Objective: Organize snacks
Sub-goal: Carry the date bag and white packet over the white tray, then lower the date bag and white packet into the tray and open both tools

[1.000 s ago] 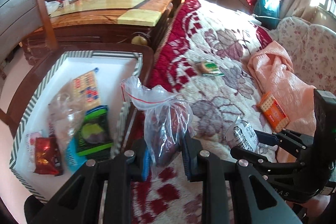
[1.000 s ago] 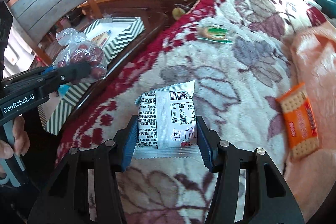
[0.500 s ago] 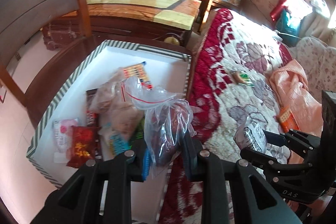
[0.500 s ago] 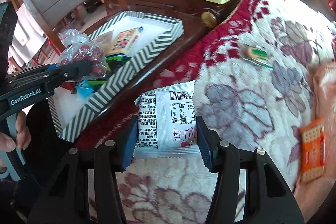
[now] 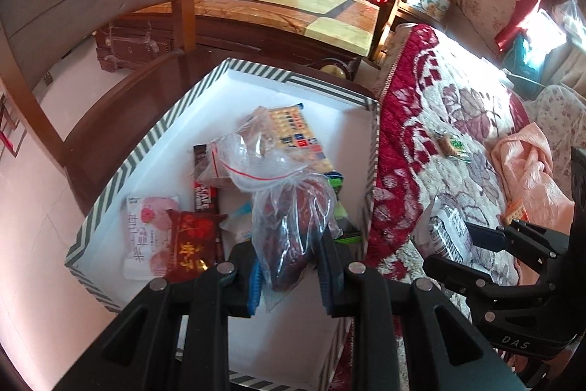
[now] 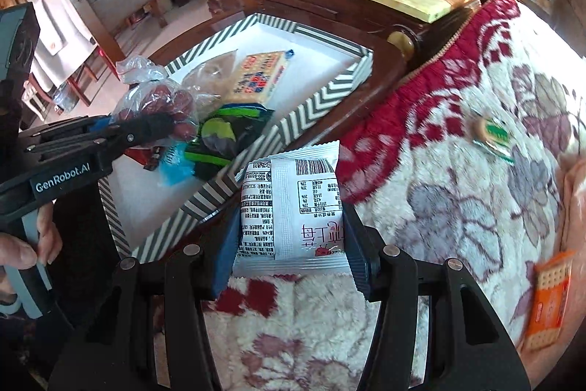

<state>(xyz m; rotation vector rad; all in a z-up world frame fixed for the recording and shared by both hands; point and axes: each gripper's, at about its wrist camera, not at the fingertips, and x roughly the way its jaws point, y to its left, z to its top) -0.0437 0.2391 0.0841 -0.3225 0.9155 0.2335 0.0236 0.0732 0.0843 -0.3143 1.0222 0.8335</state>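
My left gripper [image 5: 289, 266] is shut on a clear zip bag of red dates [image 5: 293, 218] and holds it over the striped box [image 5: 256, 66], above the snack packs lying inside. The same bag of dates [image 6: 157, 101] shows in the right wrist view, hanging from the left gripper [image 6: 161, 129] over the box [image 6: 315, 105]. My right gripper [image 6: 289, 237] is shut on a white snack packet [image 6: 293, 207] with printed text, held above the blanket just right of the box's wall. The packet [image 5: 448, 233] also shows in the left wrist view.
The box holds a red pack [image 5: 190, 244], a pink-white pack [image 5: 143, 226], a cracker pack [image 5: 296, 138] and a green-black pack [image 6: 227, 134]. On the flowered blanket [image 6: 457, 207] lie an orange cracker pack [image 6: 549, 299] and a small green-wrapped biscuit [image 6: 490, 134]. Wooden chairs and a cabinet stand behind.
Both grippers have moved left with their loads: the date bag went from over the blanket's edge to over the box, and the white packet now hangs next to the box's wall.
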